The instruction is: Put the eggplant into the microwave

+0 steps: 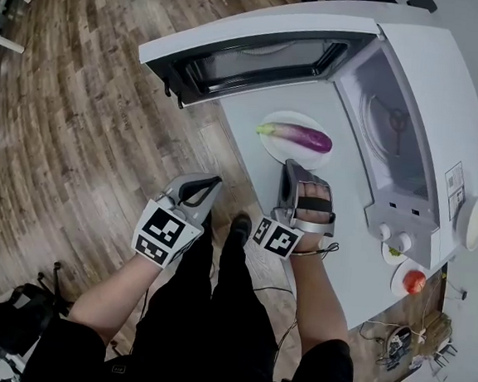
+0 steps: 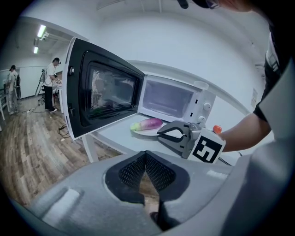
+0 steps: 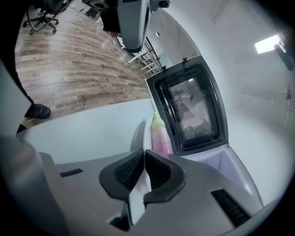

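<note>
Left hand-held gripper (image 2: pixel 145 154): jaws closed tip to tip with nothing between them. It hangs off the desk's edge, above the floor.
Right hand-held gripper (image 3: pixel 144 151): jaws also pressed together and empty. The tips point at the plate and sit just beside its near rim. Whether they touch the rim cannot be told.
Gripper build: grey moulded shells with black ribbed pads on the inner jaw faces. Each carries a cube with black-and-white square markers.
Eggplant (image 1: pixel 298 135): lies on its side on the plate, outside the microwave, just ahead of the right gripper's tips. It is long and smooth, with glossy purple skin fading to pale pink and a green stem end.
Plate (image 1: pixel 280 154): white, shallow and oval-looking. It sits on the desk in front of the open cavity.
Microwave (image 1: pixel 435 87): a white box with rounded corners and two round knobs on its control side. A glass turntable shows inside the pale cavity.
Door (image 1: pixel 259 59): swung fully open. It has a black frame and a dark mesh window.
Desk (image 1: pixel 345 266): smooth, matte, light grey top.
Floor (image 1: pixel 79 114): wood-look planks in mixed browns.
Small plate (image 1: pixel 399 283): at the desk's end beyond the knobs, holding a red round thing.
</note>
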The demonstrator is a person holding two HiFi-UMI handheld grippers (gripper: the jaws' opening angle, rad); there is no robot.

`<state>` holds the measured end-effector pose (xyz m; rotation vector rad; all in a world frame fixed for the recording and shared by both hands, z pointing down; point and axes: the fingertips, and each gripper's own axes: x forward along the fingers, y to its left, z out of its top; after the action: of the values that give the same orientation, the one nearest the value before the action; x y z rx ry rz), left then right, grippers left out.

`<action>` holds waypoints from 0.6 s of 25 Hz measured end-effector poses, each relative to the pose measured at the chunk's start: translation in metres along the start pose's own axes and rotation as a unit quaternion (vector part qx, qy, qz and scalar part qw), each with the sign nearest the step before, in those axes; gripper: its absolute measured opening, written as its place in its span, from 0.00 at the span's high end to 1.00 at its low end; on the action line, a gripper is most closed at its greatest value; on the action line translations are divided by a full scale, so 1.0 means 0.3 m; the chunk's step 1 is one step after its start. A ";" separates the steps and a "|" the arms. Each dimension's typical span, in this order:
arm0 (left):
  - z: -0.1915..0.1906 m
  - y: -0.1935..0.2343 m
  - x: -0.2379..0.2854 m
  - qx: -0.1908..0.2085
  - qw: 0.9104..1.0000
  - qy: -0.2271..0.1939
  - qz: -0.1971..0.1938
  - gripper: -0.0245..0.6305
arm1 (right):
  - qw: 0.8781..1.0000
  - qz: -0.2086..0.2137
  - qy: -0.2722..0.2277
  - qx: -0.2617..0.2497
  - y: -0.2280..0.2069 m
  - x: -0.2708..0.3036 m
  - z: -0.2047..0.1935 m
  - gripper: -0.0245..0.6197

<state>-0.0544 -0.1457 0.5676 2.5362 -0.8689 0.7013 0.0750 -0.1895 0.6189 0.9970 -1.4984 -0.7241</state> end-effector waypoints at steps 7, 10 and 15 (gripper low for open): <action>0.041 -0.011 0.009 0.008 1.000 -0.011 -0.005 0.95 | 1.000 -0.014 0.001 -0.008 -0.005 -0.029 -0.016 0.93; 0.062 -0.018 0.011 0.010 1.000 -0.018 -0.008 0.95 | 1.000 -0.019 0.004 -0.014 -0.007 -0.044 -0.031 0.93; 0.103 -0.022 0.006 0.011 1.000 -0.024 -0.015 0.95 | 0.999 -0.034 0.015 -0.015 -0.038 -0.062 -0.054 0.93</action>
<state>-0.0386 -0.1567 0.5424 2.5904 -0.8422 0.6460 0.0930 -0.1766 0.6032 1.0346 -1.4302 -0.7749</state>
